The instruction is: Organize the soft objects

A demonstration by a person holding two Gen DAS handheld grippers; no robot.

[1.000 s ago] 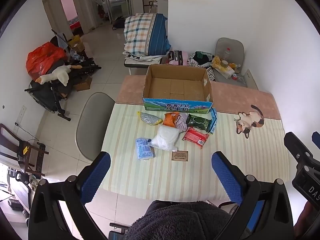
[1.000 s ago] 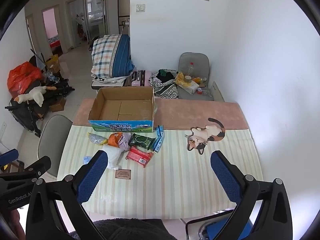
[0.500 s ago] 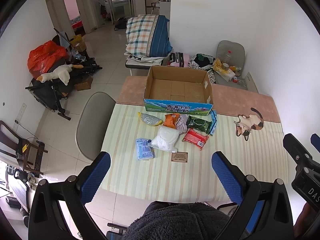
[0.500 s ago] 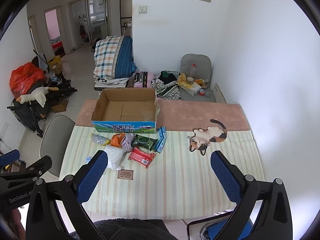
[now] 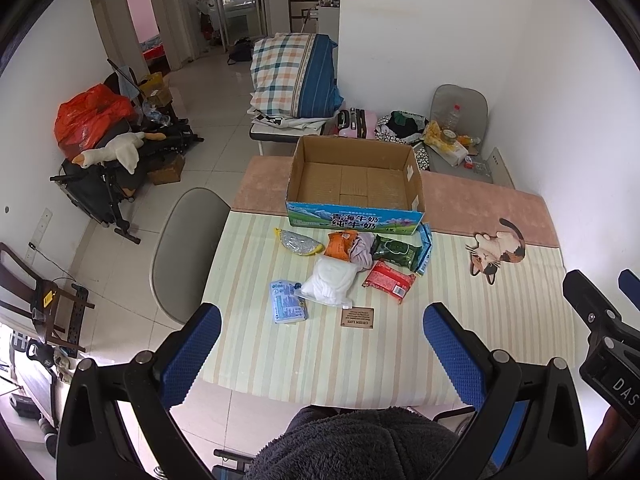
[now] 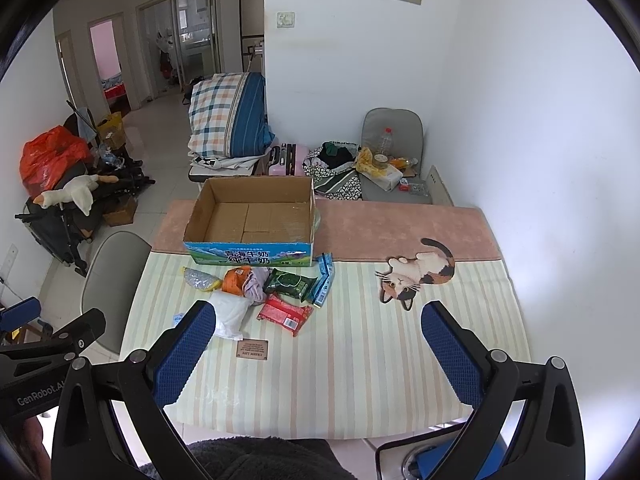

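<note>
**Both grippers held high, soft packs waiting in front of the box**

The left gripper hung well above the near edge of the table, blue pads spread wide, nothing between them. The right gripper matched it: jaws wide apart, empty, well clear of everything below.

And there was the pile. An open cardboard box sat at the far side of the table, its floor bare, a blue and green printed band across its near wall. Just in front of it lay the soft things, bunched close. A white padded pack in clear wrap lay nearest, puffy and crumpled. Left of it, a pale blue printed packet lay flat. Right of it, a red packet. Farther back, a row: a silvery pouch with yellow ends at the left, an orange packet, a lilac cloth bunched against it, a dark green pack, and a slim blue packet standing on edge at the right.

A small brown card lay alone, nearer than the pile. A cat-shaped mat lay off to the right.
</note>
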